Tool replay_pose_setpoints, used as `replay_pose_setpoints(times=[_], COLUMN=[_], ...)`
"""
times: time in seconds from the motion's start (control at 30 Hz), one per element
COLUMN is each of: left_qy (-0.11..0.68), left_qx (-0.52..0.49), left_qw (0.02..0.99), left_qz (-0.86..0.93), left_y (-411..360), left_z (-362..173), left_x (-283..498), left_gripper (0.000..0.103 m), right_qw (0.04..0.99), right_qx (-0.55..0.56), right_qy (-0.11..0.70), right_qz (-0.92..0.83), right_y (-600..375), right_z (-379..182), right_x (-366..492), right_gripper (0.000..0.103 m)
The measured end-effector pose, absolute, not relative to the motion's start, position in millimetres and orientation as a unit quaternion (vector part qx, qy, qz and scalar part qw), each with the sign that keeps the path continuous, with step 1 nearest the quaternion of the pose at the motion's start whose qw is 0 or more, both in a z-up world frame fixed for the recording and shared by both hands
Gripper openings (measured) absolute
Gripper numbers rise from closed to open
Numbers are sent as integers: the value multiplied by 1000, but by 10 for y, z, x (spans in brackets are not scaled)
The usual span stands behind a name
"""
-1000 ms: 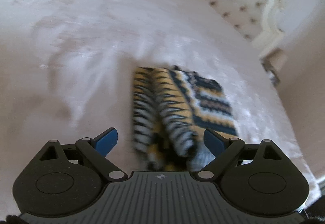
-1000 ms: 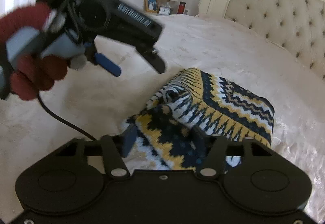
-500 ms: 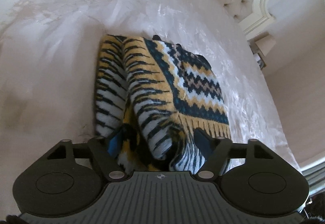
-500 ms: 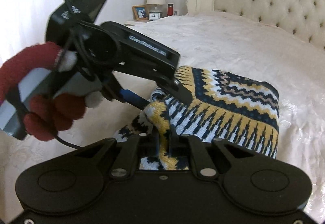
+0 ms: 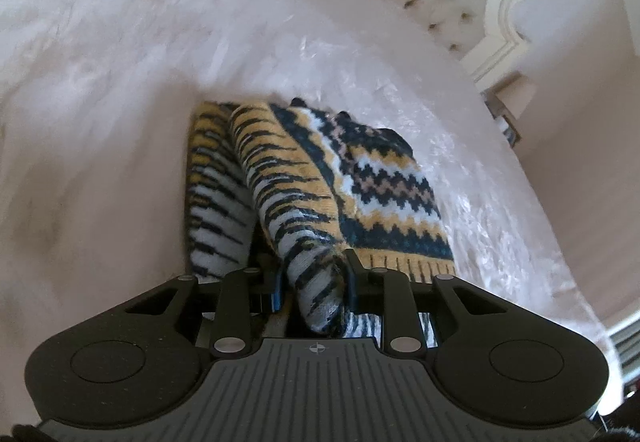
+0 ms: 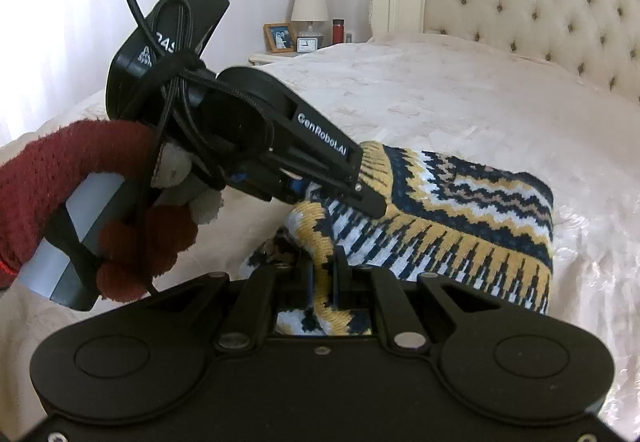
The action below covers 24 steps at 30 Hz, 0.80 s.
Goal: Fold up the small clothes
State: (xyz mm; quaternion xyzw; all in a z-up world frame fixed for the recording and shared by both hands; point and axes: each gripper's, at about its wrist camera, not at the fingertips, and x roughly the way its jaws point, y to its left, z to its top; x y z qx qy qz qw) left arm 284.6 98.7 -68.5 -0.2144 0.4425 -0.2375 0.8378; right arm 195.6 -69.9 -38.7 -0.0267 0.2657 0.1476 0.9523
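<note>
— What has your left gripper got hold of?

— A thick fold of the knitted sweater. My jaws are drawn in on it, with the striped, sleeve-like roll pinched between them and bulging toward the camera.

— And the right gripper?

— Nearly closed as well, clamped on a yellow-edged ridge of the same sweater that stands up between its fingers.

— Where does the rest of the sweater lie?

— Straight ahead of both grippers, folded on the pale bed. The zigzag-patterned panel spreads ahead and to the right of each gripper.

— Can you see one gripper from the other?

— Yes. From the right wrist, the left gripper reaches in from the left, held by my hand in a red glove, its tips on the sweater just ahead of my right gripper.

— Anything further off?

— A tufted headboard well ahead, and a lamp beside it.
</note>
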Motion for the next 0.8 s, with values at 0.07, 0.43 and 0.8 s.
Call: replay_pose_setpoints(times=[0.07,0.43,0.8], left_qy=[453,408,498], left_qx=[-226,-304,-332], left_qw=[830,832,745], left_qz=[-235,-219,-295], left_y=[1013,1356,1092], left_z=[-690,-523,-861], left_x=[2866,2787,2999], left_gripper=[31,55,56], right_qw=[952,942,945], right_qx=[-25,137,119], right_qy=[269,272,271], right_qz=[147,138,140], right_y=[-717,-1228,-1167], right_z=[-398,-313,-314], right_x=[1961,2053,2045], right_gripper=[14,14,14])
